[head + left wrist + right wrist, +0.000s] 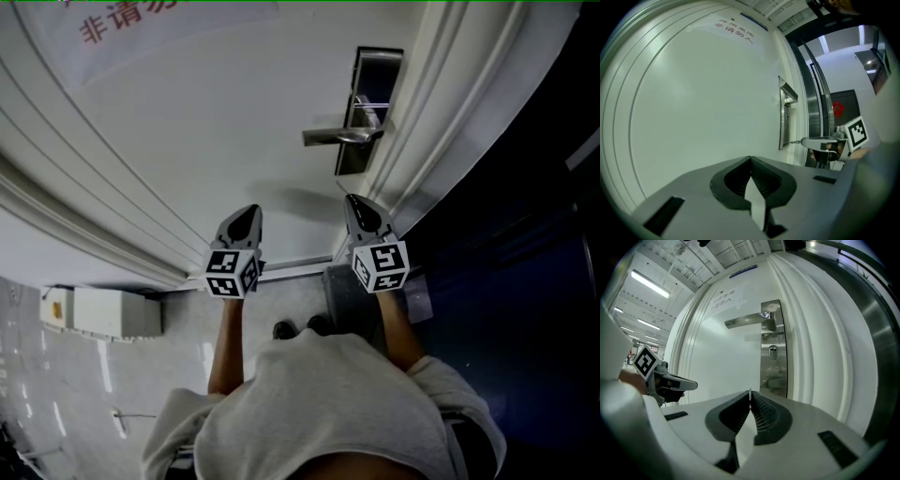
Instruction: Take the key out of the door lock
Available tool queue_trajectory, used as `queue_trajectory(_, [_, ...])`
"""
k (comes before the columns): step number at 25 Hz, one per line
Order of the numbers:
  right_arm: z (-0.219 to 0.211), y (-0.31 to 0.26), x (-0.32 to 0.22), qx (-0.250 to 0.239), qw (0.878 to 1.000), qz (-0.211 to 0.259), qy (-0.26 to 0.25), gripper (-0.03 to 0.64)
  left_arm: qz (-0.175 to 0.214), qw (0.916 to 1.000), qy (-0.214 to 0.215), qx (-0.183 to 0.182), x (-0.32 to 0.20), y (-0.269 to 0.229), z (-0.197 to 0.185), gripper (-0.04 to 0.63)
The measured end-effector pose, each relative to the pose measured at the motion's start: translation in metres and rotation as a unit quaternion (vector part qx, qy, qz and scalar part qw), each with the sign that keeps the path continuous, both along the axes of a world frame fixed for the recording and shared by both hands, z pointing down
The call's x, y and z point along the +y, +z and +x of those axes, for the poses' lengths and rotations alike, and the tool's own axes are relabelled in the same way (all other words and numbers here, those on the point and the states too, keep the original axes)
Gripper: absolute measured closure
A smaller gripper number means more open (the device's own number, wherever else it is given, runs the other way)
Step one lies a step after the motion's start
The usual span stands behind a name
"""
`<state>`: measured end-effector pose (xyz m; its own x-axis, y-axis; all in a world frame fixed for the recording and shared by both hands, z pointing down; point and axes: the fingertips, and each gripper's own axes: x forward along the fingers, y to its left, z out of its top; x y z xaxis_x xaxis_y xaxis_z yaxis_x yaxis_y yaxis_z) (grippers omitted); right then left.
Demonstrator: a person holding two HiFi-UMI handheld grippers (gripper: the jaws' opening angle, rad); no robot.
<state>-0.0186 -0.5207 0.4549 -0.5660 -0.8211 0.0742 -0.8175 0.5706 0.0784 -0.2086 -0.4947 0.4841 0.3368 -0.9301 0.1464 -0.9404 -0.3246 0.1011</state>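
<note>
A steel lock plate (367, 112) with a lever handle (337, 137) sits on the white door (187, 122). In the right gripper view its keyhole (773, 351) shows bare, with no key in it. My right gripper (354, 200) is shut on the thin key (750, 391), held level just below the plate. From the left gripper view the key (794, 141) sticks out of the right gripper (806, 140) towards the plate's lower end (783, 136). My left gripper (249, 211) faces plain door to the left, shut and holding nothing.
A paper notice with red characters (131, 23) hangs high on the door. The moulded door frame (441, 122) and a dark blue wall (525, 262) lie to the right. A white box (112, 314) stands on the floor at the left.
</note>
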Motion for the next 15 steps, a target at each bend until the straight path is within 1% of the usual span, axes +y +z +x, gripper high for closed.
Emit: queue_trajectory(15, [-0.0017,0.0004,-0.0034,0.0,1.0,-0.001,-0.001,0.588,0.0,1.0,0.003,0.001,-0.0045,-0.0001,0.0038,0.577])
